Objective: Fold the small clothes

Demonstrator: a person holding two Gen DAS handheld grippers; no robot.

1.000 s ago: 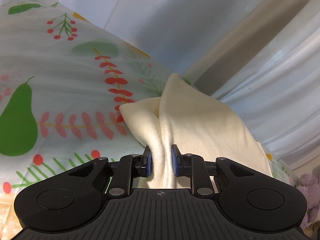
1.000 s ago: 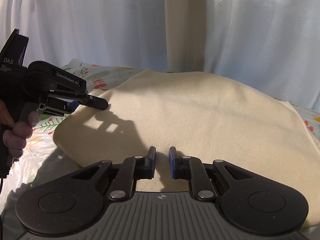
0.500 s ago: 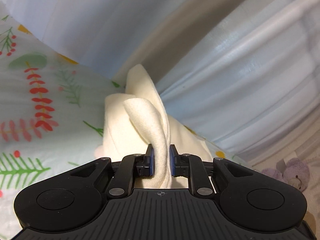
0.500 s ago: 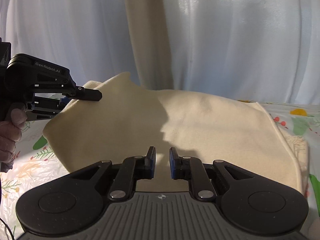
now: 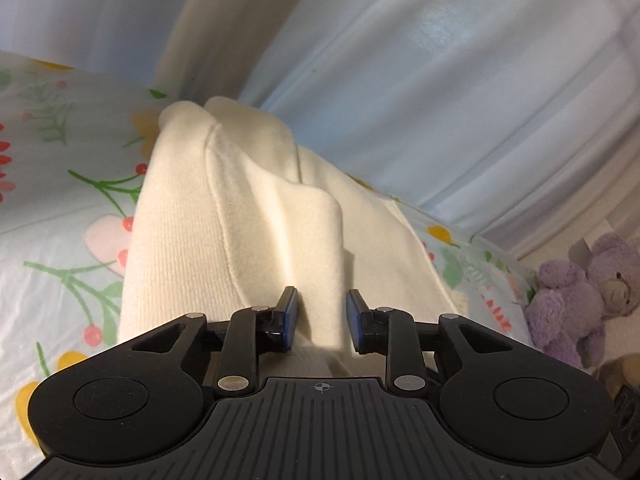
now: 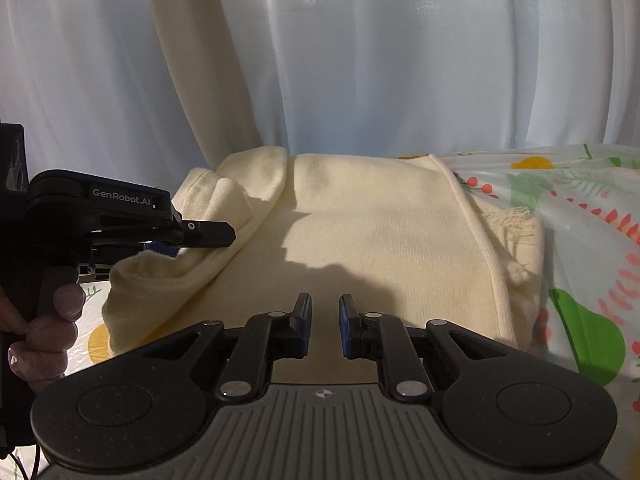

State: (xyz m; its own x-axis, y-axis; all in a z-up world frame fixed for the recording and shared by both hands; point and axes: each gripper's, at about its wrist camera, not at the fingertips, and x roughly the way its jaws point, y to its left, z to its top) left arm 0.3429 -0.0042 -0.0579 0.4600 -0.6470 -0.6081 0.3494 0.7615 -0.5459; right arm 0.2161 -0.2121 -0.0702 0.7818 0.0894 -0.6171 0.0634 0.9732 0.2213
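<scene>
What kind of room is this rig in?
Probably a home room, maybe a bedroom or a child's room: sheer curtains behind, a fruit-and-flower printed cover under the cream garment, and a purple plush bear off to one side.

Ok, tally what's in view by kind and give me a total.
Cream garment: 1
Purple plush bears: 1, perhaps more; the heap is unclear
Printed tablecloth: 1
Claws: 2, left claw and right claw
Total: 5
</scene>
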